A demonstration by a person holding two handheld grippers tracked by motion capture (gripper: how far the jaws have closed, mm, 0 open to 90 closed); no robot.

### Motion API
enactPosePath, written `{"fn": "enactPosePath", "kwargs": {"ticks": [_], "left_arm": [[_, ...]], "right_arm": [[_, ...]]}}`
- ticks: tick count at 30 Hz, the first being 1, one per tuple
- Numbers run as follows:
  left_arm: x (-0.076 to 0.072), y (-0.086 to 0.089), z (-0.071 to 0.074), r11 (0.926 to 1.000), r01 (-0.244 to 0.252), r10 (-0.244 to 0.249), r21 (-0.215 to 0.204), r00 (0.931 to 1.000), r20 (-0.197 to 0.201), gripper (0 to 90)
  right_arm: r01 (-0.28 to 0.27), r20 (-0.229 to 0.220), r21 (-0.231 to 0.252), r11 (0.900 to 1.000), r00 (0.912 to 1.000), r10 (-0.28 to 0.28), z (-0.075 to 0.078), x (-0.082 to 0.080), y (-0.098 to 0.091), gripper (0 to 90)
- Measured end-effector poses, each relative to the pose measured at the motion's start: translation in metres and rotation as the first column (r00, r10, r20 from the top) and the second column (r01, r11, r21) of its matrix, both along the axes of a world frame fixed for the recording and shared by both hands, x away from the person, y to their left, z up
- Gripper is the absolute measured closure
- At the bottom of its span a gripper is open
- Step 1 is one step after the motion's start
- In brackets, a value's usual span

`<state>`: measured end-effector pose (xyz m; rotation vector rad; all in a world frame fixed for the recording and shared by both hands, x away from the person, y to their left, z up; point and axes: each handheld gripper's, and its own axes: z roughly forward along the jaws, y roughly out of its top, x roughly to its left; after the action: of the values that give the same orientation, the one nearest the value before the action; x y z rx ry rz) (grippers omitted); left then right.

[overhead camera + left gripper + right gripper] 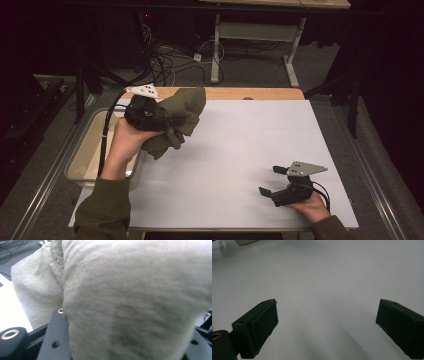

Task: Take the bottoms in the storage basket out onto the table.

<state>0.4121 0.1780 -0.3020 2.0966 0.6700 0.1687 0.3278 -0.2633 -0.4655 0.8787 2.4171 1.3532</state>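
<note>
A bunched olive-green cloth (186, 111) hangs above the back left corner of the white table (230, 145). My left gripper (170, 122) is shut on it, held up by the person's left hand, and its jaws are buried in the folds. In the left gripper view the cloth (130, 295) bulges close to the camera over the black gripper body (53, 342). Near the front right of the table my right gripper (270, 180) rests in the person's right hand. Its jaws stand wide open over bare table, as the right gripper (327, 322) view confirms.
A clear plastic bin (82, 160) sits against the table's left edge, below the left hand. A wooden strip (250, 93) runs along the table's far edge. Beyond it are desk legs (216, 50) and loose cables (165, 65) on the floor.
</note>
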Motion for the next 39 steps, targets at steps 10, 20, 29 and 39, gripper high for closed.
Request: {"fn": "enactPosePath", "kwargs": {"ticks": [10, 20, 29, 39], "left_arm": [[0.008, -0.032, -0.006, 0.9983, 0.058, -0.058, 0.002, 0.9982, -0.011, 50.9], [0.009, -0.058, -0.019, 0.9942, 0.104, -0.103, 0.028, 0.9946, -0.011, 50.9], [0.010, -0.070, -0.032, 0.9935, 0.107, -0.106, 0.041, 0.9943, -0.010, 50.7], [0.011, -0.085, -0.044, 0.9911, 0.122, -0.121, 0.055, 0.9925, -0.018, 50.6]], "right_arm": [[0.000, 0.000, 0.001, 1.0000, 1.0000, 0.000, 0.000, 0.000, 0.000, 4.8], [-0.004, 0.001, 0.001, 1.0000, 1.0000, 0.004, 0.000, -0.001, 0.000, 4.7], [-0.005, -0.003, 0.000, 1.0000, 1.0000, 0.005, 0.000, -0.001, 0.000, 5.0], [-0.004, -0.002, 0.000, 1.0000, 1.0000, 0.004, 0.000, -0.001, 0.000, 4.9]]}}
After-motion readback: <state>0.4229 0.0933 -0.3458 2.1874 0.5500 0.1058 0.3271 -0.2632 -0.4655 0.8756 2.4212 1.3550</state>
